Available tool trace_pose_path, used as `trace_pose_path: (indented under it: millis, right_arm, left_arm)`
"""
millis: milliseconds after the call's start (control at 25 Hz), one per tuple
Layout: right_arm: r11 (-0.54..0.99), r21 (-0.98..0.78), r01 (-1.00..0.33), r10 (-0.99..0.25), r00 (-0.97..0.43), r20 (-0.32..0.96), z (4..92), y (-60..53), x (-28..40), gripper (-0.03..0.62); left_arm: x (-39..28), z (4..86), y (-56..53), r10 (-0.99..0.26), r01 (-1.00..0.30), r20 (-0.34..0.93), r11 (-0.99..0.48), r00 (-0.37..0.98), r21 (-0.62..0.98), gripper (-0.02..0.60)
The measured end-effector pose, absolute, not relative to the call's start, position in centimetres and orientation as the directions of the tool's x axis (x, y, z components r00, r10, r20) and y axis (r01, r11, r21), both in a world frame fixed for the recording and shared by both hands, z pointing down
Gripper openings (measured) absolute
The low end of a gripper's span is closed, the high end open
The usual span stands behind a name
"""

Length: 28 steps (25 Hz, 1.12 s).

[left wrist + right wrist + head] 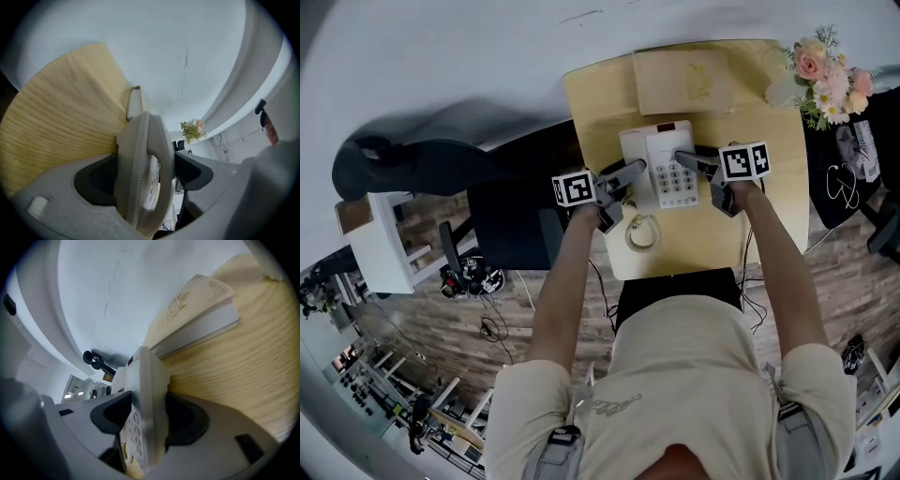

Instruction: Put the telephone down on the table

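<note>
Between the jaws of the left gripper (143, 174) the handset side of the telephone (661, 150) is clamped, one jaw pressed to each face, so that the gripper is closed on it. The handset (159, 140) is seen edge-on there, seated on the grey body. The opposite side of the same telephone is gripped in like manner by the right gripper (149, 418), whose jaws are shut against the casing beside the keypad (677, 178).

From the head view, both grippers are seen reaching in from either flank, each marker cube (573, 187) turned upward, and the telephone is held level between them over the middle of the light wooden table (600, 94). Whether its base is touching the tabletop or is raised slightly above it cannot be judged with certainty; in the gripper views wood grain is seen close behind it.

Just nearer the person, a coiled cord (642, 232) is laid on the table close to the near edge. Beyond the telephone, a pale book (682, 81) is set flat at the far end. A bunch of pink and white flowers (825, 80) is placed at the far right corner. A black chair (511, 225) is stood to the left of the table on a wooden floor (441, 319).
</note>
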State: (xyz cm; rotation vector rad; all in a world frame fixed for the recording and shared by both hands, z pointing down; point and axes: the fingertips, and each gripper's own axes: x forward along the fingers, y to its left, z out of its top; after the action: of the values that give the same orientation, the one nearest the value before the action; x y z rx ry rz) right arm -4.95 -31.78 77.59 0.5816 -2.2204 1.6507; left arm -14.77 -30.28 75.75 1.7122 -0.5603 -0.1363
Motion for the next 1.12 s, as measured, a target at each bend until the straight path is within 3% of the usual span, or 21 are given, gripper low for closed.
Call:
trace_pose_path:
  millis: [520, 800, 1120]
  right_arm:
    - [0.251, -0.807, -0.534, -0.129, -0.845, 0.519, 77.8, -31.9, -4.9, 0.225]
    - [0.249, -0.736, -0.63, -0.245, -0.776, 0.581, 76.8, -32.5, -2.4, 0.222]
    - [0.306, -0.75, -0.587, -0.297, -0.807, 0.511, 72.1, -28.7, -1.2, 0.221]
  left_arm:
    - [-15.0, 75.6, -30.4, -0.456, -0.323, 0.24, -0.113, 0.857, 0.94, 0.377]
    - [-16.0, 74.6, -30.1, -0.503, -0.38, 0.258, -0.156, 0.825, 0.912, 0.377]
    - [-17.2, 71.8, -26.8, -0.521, -0.472, 0.293, -0.25, 0.802, 0.846, 0.376]
